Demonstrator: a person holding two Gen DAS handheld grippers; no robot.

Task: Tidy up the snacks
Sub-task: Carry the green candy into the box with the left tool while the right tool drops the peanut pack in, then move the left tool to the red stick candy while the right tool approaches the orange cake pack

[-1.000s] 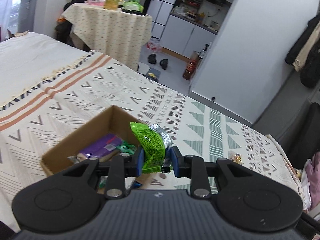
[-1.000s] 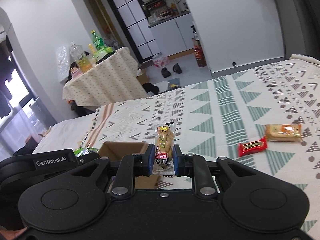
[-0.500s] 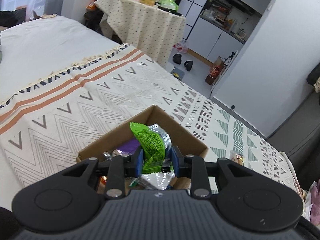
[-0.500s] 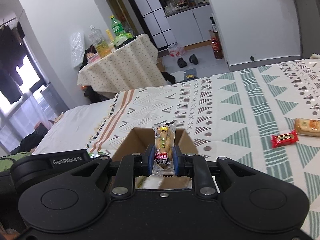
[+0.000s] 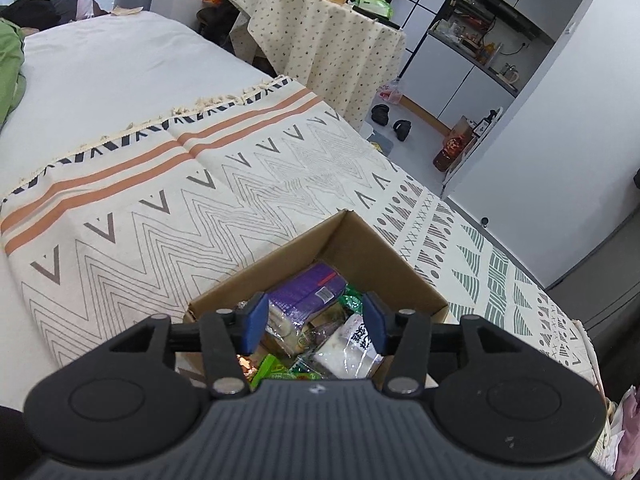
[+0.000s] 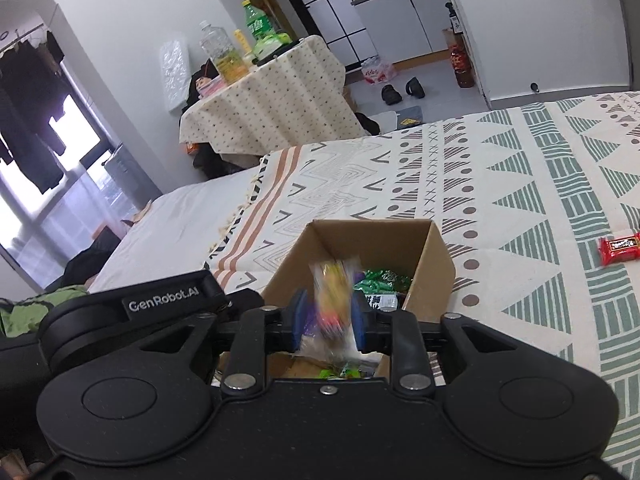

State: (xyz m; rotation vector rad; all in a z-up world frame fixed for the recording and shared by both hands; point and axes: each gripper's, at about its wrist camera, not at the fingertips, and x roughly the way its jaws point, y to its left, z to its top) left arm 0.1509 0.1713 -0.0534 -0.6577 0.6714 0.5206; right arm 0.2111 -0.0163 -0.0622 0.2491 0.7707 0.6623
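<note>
An open cardboard box (image 5: 280, 258) sits on the patterned bedspread, holding several wrapped snacks, among them a purple pack (image 5: 308, 286) and a green packet (image 5: 270, 372). My left gripper (image 5: 315, 322) hovers just above the box, open, with nothing between its blue pads. In the right wrist view the same box (image 6: 438, 264) lies directly below my right gripper (image 6: 330, 320). Its jaws stand apart, and a blurred yellow peanut packet (image 6: 334, 300) is loose between them, over the box. The left gripper's black body (image 6: 160, 304) shows at the left.
A red snack bar (image 6: 620, 248) lies on the bedspread (image 6: 520, 184) to the right of the box. Beyond the bed's far edge stands a small table (image 5: 320, 40) with a dotted cloth and bottles. Shoes (image 6: 400, 90) lie on the floor by the kitchen.
Both grippers moved over the box and opened. The green packet left my left gripper and now lies in the box. The peanut packet is slipping from my right gripper.
</note>
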